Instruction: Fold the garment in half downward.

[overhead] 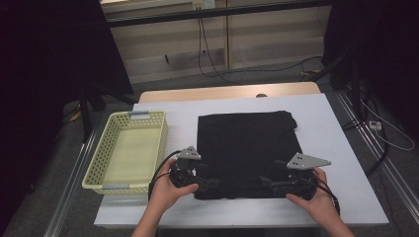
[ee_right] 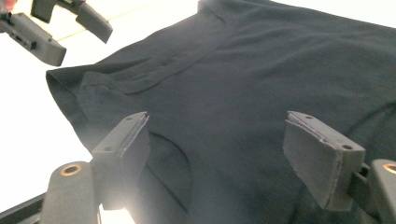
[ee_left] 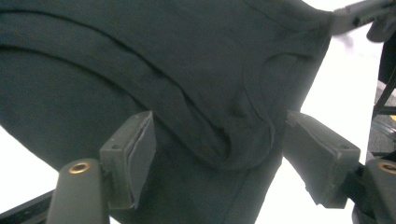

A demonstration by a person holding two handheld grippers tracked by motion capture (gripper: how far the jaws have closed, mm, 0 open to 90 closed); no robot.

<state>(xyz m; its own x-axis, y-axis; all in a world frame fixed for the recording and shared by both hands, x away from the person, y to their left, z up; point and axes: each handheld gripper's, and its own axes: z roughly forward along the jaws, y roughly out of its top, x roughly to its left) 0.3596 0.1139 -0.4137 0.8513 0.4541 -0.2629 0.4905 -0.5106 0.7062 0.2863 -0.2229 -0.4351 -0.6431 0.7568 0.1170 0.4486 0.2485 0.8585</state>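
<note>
A black folded garment (overhead: 247,145) lies flat on the white table (overhead: 336,148). My left gripper (overhead: 210,183) is at the garment's near left corner, jaws open. In the left gripper view the cloth (ee_left: 187,70) bunches into a fold between the spread jaws of that gripper (ee_left: 217,135), and the pads stand apart from it. My right gripper (overhead: 266,182) is at the near right part of the garment, also open. In the right gripper view its jaws (ee_right: 217,135) straddle flat black cloth (ee_right: 261,70) with nothing pinched; the left gripper (ee_right: 70,23) shows at top left.
A pale yellow perforated basket (overhead: 160,140) stands empty on the table's left side, close to my left hand. Bare white tabletop runs along the right and far sides of the garment. Cables lie on the floor beyond the table.
</note>
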